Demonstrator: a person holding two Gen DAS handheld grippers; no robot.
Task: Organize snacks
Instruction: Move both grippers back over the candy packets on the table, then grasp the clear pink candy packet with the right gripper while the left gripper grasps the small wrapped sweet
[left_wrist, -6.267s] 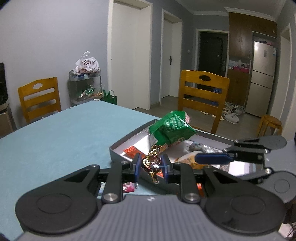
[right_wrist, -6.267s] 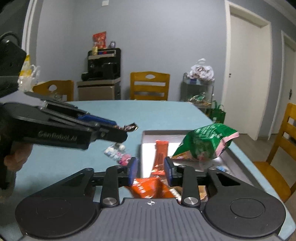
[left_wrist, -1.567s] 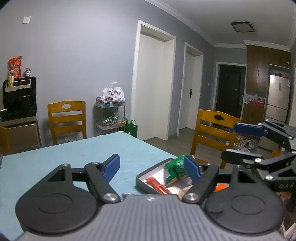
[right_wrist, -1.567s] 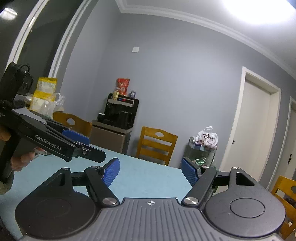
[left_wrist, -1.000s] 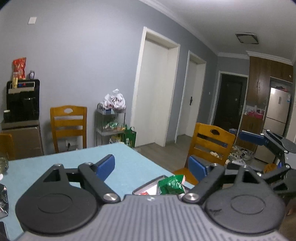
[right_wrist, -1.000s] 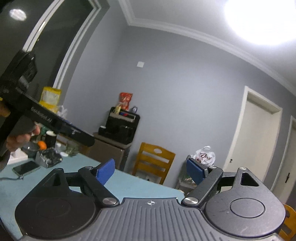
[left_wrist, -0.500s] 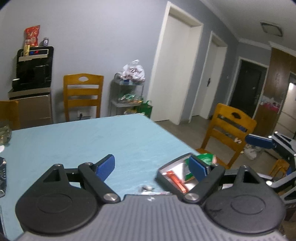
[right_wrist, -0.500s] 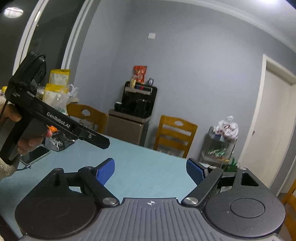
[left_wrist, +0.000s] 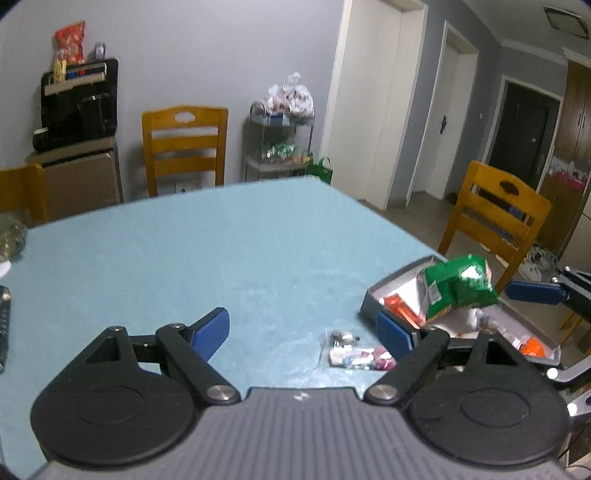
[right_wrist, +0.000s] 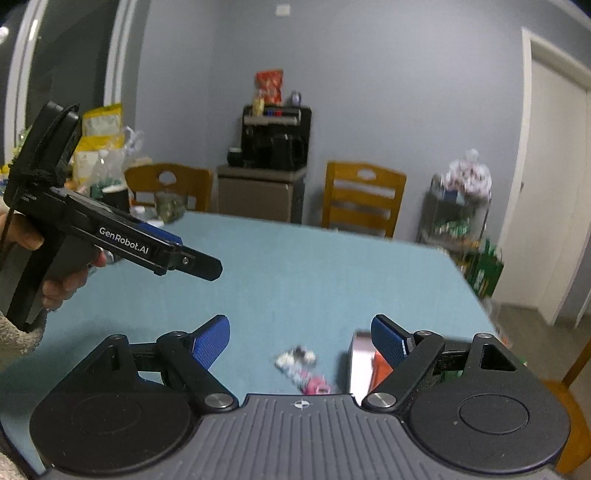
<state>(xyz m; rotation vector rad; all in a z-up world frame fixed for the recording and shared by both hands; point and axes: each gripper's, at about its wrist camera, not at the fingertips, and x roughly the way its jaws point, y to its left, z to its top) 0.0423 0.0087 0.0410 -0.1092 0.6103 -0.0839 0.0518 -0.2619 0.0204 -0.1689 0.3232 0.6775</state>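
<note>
My left gripper (left_wrist: 301, 330) is open and empty above the blue table (left_wrist: 221, 240). A grey tray (left_wrist: 399, 284) at the right holds a green snack bag (left_wrist: 458, 286), an orange-red bar (left_wrist: 400, 310) and other packets. A small clear packet of candies (left_wrist: 356, 352) lies on the table just left of the tray. My right gripper (right_wrist: 299, 341) is open and empty; the candy packet (right_wrist: 303, 371) and the tray's corner (right_wrist: 360, 363) show between its fingers. The left gripper also shows in the right wrist view (right_wrist: 192, 264), held in a hand.
Wooden chairs (left_wrist: 184, 144) (left_wrist: 495, 210) stand around the table. A black machine (left_wrist: 77, 103) sits on a cabinet at the back wall. A wire rack (left_wrist: 280, 147) stands by the doors. Clutter lies at the table's far left (right_wrist: 110, 177).
Both grippers were shut on snacks over the tray 6.3 s ago. Now both are open and empty. Both views have tilted back down from the walls toward the table and tray.
</note>
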